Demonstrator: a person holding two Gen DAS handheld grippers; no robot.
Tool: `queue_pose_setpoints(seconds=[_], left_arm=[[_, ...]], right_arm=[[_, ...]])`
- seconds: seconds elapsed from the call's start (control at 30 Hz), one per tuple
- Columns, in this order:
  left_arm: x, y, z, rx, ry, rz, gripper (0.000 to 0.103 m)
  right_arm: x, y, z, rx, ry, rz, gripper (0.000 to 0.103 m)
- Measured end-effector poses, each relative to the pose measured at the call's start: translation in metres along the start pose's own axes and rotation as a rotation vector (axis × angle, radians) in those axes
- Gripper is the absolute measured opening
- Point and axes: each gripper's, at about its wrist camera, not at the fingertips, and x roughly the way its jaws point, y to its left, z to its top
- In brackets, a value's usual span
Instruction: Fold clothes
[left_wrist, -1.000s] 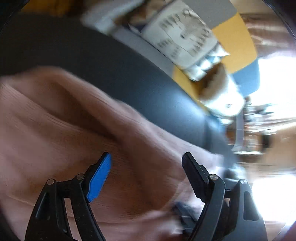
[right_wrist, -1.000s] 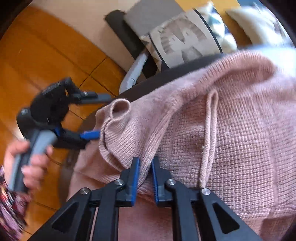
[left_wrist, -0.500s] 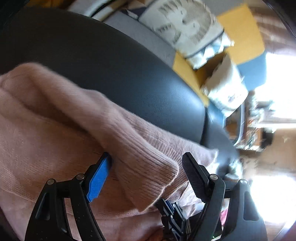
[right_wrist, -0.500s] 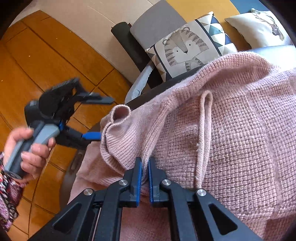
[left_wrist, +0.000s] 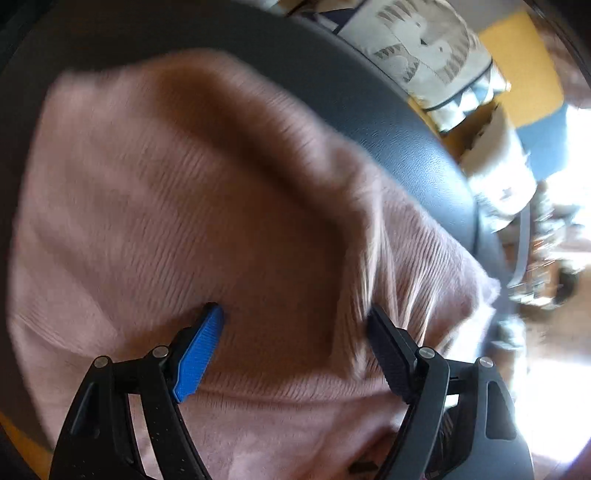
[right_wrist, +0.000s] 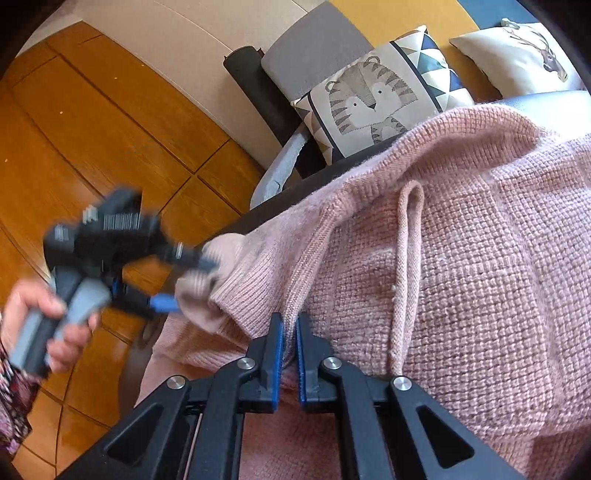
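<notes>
A pink knit sweater (left_wrist: 184, 184) lies bunched on a dark leather seat (left_wrist: 332, 74). In the right wrist view my right gripper (right_wrist: 289, 325) is shut on a fold of the sweater (right_wrist: 461, 277) at its near edge. A ribbed sleeve cuff (right_wrist: 225, 299) hangs at the sweater's left end. My left gripper (right_wrist: 192, 284), held by a hand (right_wrist: 29, 314), is blurred and straddles that cuff with its jaws apart. In the left wrist view the left gripper (left_wrist: 293, 314) stands open just over the knit, its pads not pressing on it.
A tiger-print cushion (right_wrist: 369, 99) and a white deer cushion (right_wrist: 524, 55) lean behind the seat (right_wrist: 266, 210). A grey pad (right_wrist: 314, 48) stands beside them. Wooden floor (right_wrist: 92, 129) spreads to the left. Bright window glare (left_wrist: 561, 221) fills the right of the left wrist view.
My left gripper has swung in and down onto the sleeve cuff, still open. The right gripper has stayed in place, its jaws pinched a little tighter on the fold.
</notes>
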Motion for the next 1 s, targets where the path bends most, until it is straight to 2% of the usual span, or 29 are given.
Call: queue_pose_setpoints(seconds=[0.13, 0.23, 0.3, 0.4, 0.53, 0.57, 0.63, 0.7, 0.77, 0.83, 0.93, 1.0], left_arm=[[-0.014, 0.022, -0.007, -0.063, -0.09, -0.221, 0.081], [-0.008, 0.025, -0.007, -0.124, -0.073, -0.332, 0.081], [-0.004, 0.02, -0.007, -0.14, -0.053, -0.372, 0.081], [0.002, 0.003, -0.005, -0.137, -0.05, -0.335, 0.081], [-0.004, -0.008, -0.006, -0.049, -0.058, -0.147, 0.079], [-0.007, -0.011, -0.006, -0.012, -0.071, -0.098, 0.071], [-0.011, -0.016, -0.003, 0.073, -0.109, 0.001, 0.061], [-0.018, -0.008, -0.004, 0.093, -0.137, -0.001, 0.053], [-0.017, 0.012, -0.001, 0.032, -0.118, -0.116, 0.026], [-0.011, 0.031, 0.001, -0.049, -0.096, -0.275, 0.023], [-0.002, 0.036, 0.002, -0.053, -0.098, -0.355, 0.023], [0.0, 0.035, 0.002, -0.036, -0.111, -0.375, 0.023]], right_arm=[[0.001, 0.001, -0.001, 0.001, -0.002, -0.001, 0.003], [0.001, 0.0, -0.001, 0.003, -0.002, 0.0, 0.003], [0.001, 0.0, 0.0, 0.004, -0.002, 0.002, 0.003], [0.001, 0.0, -0.001, 0.004, -0.002, 0.001, 0.003], [0.001, 0.0, -0.001, 0.004, -0.002, 0.001, 0.003], [0.0, 0.0, -0.002, 0.005, -0.002, 0.001, 0.003], [0.0, 0.0, -0.002, 0.005, -0.002, 0.002, 0.003], [0.0, -0.001, -0.002, 0.006, -0.003, 0.004, 0.003], [0.0, -0.002, -0.002, 0.007, -0.003, 0.004, 0.003], [0.001, -0.002, -0.001, 0.007, -0.003, 0.003, 0.003], [0.001, -0.002, 0.0, 0.008, -0.003, 0.003, 0.003], [0.002, -0.002, 0.001, 0.009, -0.002, 0.002, 0.003]])
